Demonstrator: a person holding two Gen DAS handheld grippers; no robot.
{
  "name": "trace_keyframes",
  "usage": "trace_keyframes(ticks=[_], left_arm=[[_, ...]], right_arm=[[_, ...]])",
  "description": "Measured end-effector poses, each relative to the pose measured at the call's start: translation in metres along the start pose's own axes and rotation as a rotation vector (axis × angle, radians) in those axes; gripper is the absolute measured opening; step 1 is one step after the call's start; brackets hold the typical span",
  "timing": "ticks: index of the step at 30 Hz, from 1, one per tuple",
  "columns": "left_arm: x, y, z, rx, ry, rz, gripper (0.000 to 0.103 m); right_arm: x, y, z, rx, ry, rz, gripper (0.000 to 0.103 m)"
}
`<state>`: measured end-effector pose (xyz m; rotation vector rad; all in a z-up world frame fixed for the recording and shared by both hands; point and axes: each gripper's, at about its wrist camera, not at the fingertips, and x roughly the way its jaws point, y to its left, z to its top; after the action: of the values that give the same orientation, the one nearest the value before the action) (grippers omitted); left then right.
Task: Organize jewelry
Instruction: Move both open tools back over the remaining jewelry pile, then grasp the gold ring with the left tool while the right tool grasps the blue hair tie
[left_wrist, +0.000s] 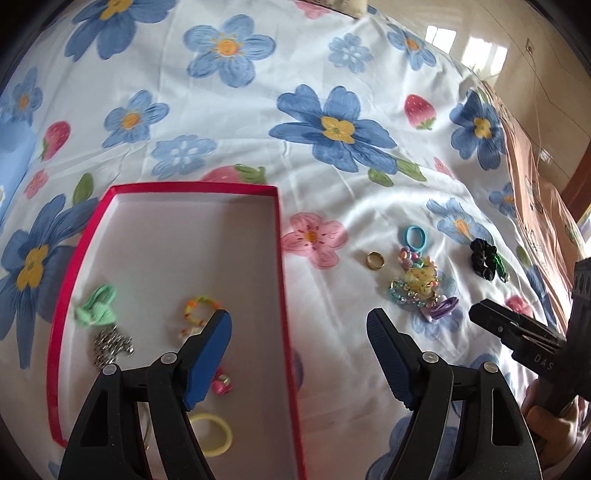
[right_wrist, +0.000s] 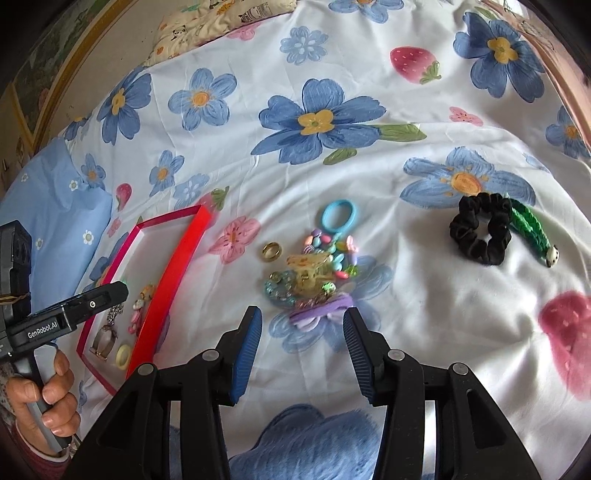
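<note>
In the left wrist view my left gripper (left_wrist: 298, 317) is open and holds nothing, hovering over the right wall of a red box (left_wrist: 192, 188). Inside the box lie a green scrunchie (left_wrist: 96, 304), a silver chain (left_wrist: 110, 345), a beaded ring (left_wrist: 199, 310) and a yellow hair tie (left_wrist: 214, 434). My right gripper (right_wrist: 303, 314) is open and bare, just short of a pile of beaded jewelry (right_wrist: 314, 273) with a purple hair tie (right_wrist: 321, 308) at its near edge. A gold ring (right_wrist: 272, 252) and a blue hair tie (right_wrist: 340, 216) lie beside the pile.
A black scrunchie (right_wrist: 480, 232) and a green braided clip (right_wrist: 528, 225) lie further right on the flowered bedsheet (right_wrist: 369, 166). A pillow (right_wrist: 221, 18) is at the far end. The bed's right edge drops to a shiny floor (left_wrist: 535, 74). A hand (right_wrist: 48, 395) grips the left tool.
</note>
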<state>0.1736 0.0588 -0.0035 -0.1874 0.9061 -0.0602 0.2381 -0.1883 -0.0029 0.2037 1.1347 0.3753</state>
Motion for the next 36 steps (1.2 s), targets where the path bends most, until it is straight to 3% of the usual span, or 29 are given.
trace_keyframes(ticks=[6, 13, 17, 20, 25, 27, 29, 31, 36], left_arm=[[0.024, -0.023, 0.017, 0.04, 0.015, -0.003, 0.075], [0.077, -0.051, 0.037, 0.086, 0.072, -0.006, 0.074], [0.109, -0.064, 0.048, 0.108, 0.103, 0.001, 0.072], [0.131, -0.072, 0.054, 0.124, 0.124, 0.003, 0.068], [0.162, -0.082, 0.058, 0.147, 0.158, 0.007, 0.056], [0.171, -0.085, 0.058, 0.153, 0.171, 0.003, 0.049], [0.179, -0.09, 0.056, 0.178, 0.182, 0.0, 0.032], [0.181, -0.095, 0.055, 0.21, 0.17, 0.011, 0.022], [0.177, -0.095, 0.052, 0.207, 0.157, -0.007, 0.021]], right_arm=[[0.01, -0.009, 0.015, -0.008, 0.003, -0.006, 0.048], [0.034, -0.029, 0.045, 0.008, 0.007, -0.03, 0.046], [0.054, -0.038, 0.06, 0.011, 0.026, -0.034, 0.033], [0.071, -0.042, 0.07, 0.002, 0.049, -0.038, 0.029], [0.1, -0.047, 0.078, -0.013, 0.096, -0.048, 0.023], [0.107, -0.048, 0.079, -0.017, 0.107, -0.056, 0.011], [0.11, -0.048, 0.079, -0.025, 0.109, -0.061, 0.004], [0.109, -0.047, 0.078, -0.033, 0.109, -0.056, 0.003], [0.098, -0.047, 0.069, -0.017, 0.108, -0.038, 0.002]])
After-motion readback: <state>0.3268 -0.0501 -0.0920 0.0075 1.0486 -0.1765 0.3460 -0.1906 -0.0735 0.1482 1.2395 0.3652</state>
